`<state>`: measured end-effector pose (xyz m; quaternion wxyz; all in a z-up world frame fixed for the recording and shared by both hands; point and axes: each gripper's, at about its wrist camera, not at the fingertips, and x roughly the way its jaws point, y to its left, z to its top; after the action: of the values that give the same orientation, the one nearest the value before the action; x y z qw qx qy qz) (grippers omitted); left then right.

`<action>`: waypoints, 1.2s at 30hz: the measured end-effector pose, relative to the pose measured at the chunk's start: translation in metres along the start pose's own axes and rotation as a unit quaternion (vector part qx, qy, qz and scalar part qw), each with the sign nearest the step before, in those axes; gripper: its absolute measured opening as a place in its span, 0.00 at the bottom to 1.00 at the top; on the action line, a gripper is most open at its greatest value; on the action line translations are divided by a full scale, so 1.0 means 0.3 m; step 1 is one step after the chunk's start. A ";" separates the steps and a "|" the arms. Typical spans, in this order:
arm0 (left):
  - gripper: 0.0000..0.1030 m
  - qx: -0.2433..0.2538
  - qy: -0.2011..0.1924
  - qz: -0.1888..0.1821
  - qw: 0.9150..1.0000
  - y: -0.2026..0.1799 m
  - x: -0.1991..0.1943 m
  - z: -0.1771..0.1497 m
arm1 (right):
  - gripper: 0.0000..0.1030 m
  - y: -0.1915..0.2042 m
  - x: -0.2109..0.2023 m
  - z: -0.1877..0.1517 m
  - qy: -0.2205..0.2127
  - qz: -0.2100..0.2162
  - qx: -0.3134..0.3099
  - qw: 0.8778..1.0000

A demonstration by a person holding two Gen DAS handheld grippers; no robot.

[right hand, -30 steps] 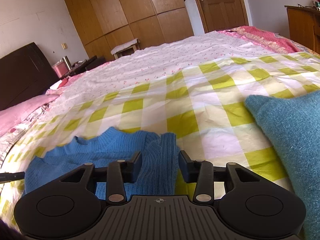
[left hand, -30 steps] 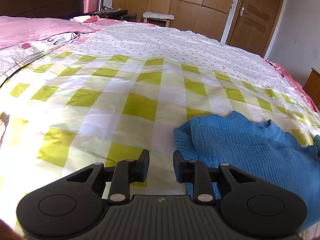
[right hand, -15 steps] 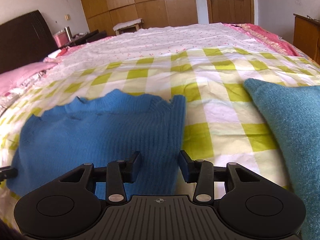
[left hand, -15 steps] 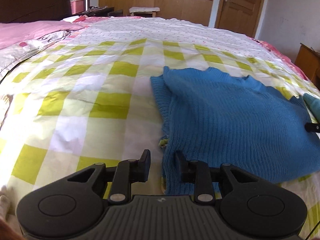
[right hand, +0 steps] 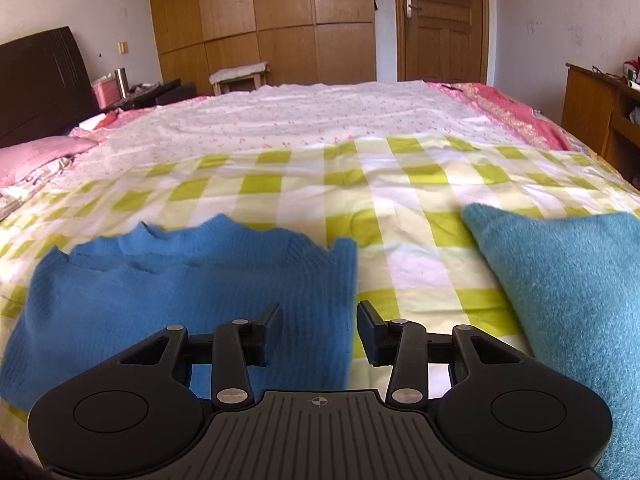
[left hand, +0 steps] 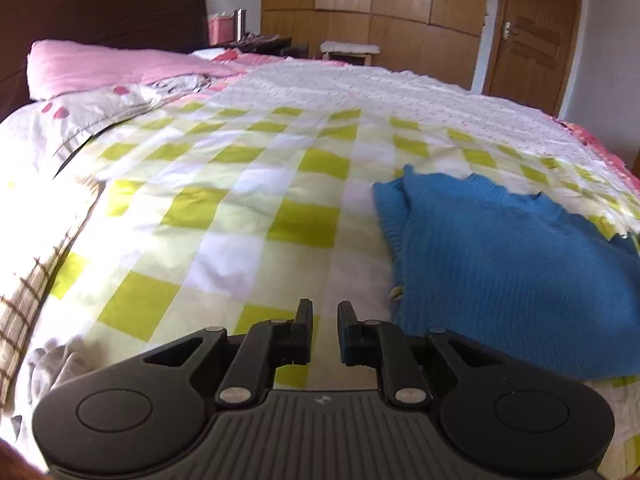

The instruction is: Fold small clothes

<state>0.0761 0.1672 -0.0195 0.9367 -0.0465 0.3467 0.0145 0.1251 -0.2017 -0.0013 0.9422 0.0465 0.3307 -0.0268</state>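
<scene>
A blue knit sweater point(left hand: 500, 264) lies flat on the green-and-white checked sheet point(left hand: 240, 220). My left gripper point(left hand: 324, 312) hovers over bare sheet just left of the sweater's lower left corner. Its jaws are closing to a narrow gap with nothing between them. In the right wrist view the same blue sweater point(right hand: 180, 280) spreads to the left. My right gripper point(right hand: 318, 316) stands open above the sweater's right edge, and its pads are not pressing on the knit. A folded teal fuzzy garment point(right hand: 560, 280) lies to the right of it.
Pink pillows point(left hand: 112, 68) and a dark headboard point(left hand: 100, 4) are at the left. A flowered white sheet point(right hand: 320, 120) covers the far half of the bed. Beyond it are a wooden wardrobe point(right hand: 260, 20), a door point(right hand: 440, 20) and a stool point(right hand: 240, 74). A wooden desk point(right hand: 592, 108) stands at the right.
My left gripper has slid left off the sweater's edge onto bare sheet, and its jaws have narrowed. The sweater, bunched at my right gripper a second ago, now lies spread flat.
</scene>
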 end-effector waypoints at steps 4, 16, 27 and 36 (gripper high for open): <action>0.24 0.008 -0.022 -0.039 0.999 -0.100 0.008 0.051 | 0.40 0.117 0.025 0.047 0.011 0.063 -0.002 0.998; 0.43 0.017 0.006 -0.045 0.999 -0.114 0.172 0.032 | 0.44 0.418 0.275 0.066 0.070 0.109 -0.031 0.991; 0.43 -0.010 -0.045 -0.061 0.997 -0.063 0.101 0.056 | 0.02 0.447 0.234 0.151 0.006 0.097 -0.011 0.995; 0.43 -0.017 -0.022 -0.070 0.997 -0.049 0.129 0.050 | 0.00 0.458 0.336 0.162 0.003 0.044 -0.013 0.999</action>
<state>0.1159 0.1539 -0.0322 0.9419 -0.0866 0.3217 -0.0440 0.2451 -0.0721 -0.0170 0.9419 0.0486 0.3317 0.0192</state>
